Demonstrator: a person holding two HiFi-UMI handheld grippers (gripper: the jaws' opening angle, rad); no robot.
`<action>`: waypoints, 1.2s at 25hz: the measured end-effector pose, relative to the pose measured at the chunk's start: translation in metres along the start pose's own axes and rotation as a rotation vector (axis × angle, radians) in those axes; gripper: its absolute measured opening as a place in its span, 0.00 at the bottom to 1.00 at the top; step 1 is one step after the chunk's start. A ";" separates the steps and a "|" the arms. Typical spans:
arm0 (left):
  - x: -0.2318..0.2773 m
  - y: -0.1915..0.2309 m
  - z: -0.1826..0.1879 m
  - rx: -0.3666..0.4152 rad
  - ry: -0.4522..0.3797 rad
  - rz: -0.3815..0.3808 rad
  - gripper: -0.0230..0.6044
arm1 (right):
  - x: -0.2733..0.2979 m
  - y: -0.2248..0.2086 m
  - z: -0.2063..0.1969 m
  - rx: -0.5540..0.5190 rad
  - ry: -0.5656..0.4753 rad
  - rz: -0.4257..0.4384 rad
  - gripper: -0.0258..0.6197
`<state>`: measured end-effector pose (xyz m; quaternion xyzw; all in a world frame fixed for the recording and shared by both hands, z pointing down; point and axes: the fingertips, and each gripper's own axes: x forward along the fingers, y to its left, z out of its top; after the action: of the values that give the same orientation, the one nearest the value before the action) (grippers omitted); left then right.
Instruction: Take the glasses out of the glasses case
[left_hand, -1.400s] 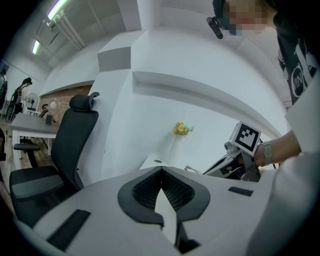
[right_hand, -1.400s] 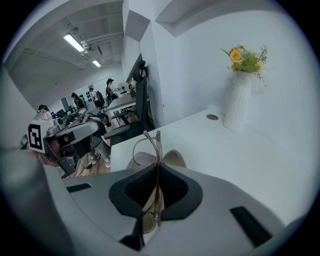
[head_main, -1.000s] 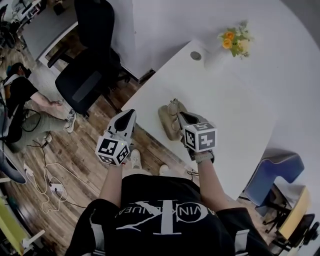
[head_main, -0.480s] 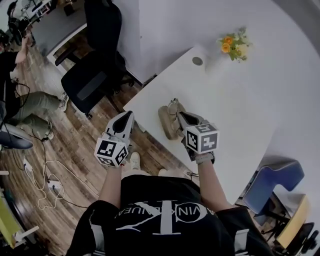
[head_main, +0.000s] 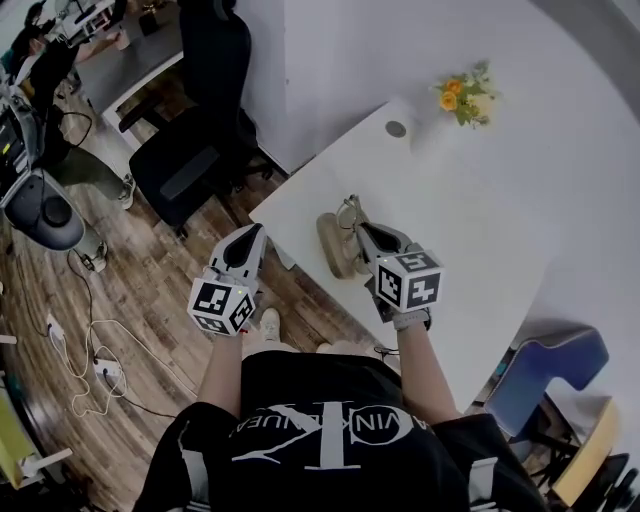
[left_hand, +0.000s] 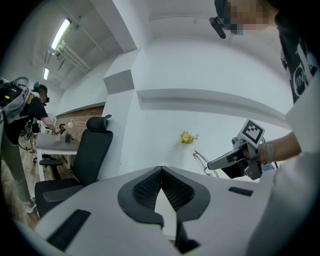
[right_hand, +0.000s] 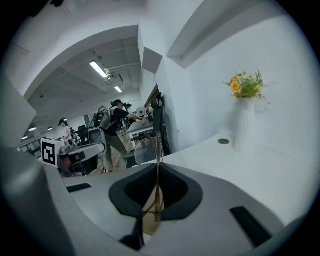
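The glasses (head_main: 349, 211), thin wire frames, hang in the air just above the open tan glasses case (head_main: 333, 247), pinched edge-on in the right hand-held gripper (head_main: 362, 232). Its jaws are closed tight on the frame, with one lens standing up past the tips in the right gripper view. Gripping the slim metal and not the lens looks like a way to keep the pads off the glass. The hand-held gripper slopes down toward the case, so the glasses appear to be clear of it, though the head view does not show whether any part of them touches its rim. The case lies on the white desk (head_main: 470, 230), close to the edge nearest the person. The left hand-held gripper (head_main: 254, 233) is to the left of the case, out over the wood floor past that desk edge. Its jaws are closed and hold nothing, so it seems to be waiting and is not steadying the case. Well beyond the case, against the wall, stands a white vase of yellow flowers (head_main: 462, 92), and a black office chair (head_main: 190, 165) is far off to the case's left.
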<state>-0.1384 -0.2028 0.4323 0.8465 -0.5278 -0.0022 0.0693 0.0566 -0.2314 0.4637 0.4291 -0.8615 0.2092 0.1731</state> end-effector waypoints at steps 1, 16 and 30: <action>-0.001 -0.001 0.001 0.002 -0.002 0.003 0.06 | -0.002 0.001 0.001 -0.002 -0.008 0.002 0.09; -0.016 -0.002 0.018 0.037 -0.030 0.030 0.06 | -0.031 0.009 0.028 -0.022 -0.167 0.033 0.09; -0.027 -0.005 0.030 0.061 -0.058 0.069 0.06 | -0.059 0.008 0.046 -0.063 -0.280 0.053 0.09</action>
<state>-0.1485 -0.1800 0.3998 0.8291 -0.5583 -0.0084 0.0280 0.0779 -0.2112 0.3949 0.4255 -0.8944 0.1247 0.0588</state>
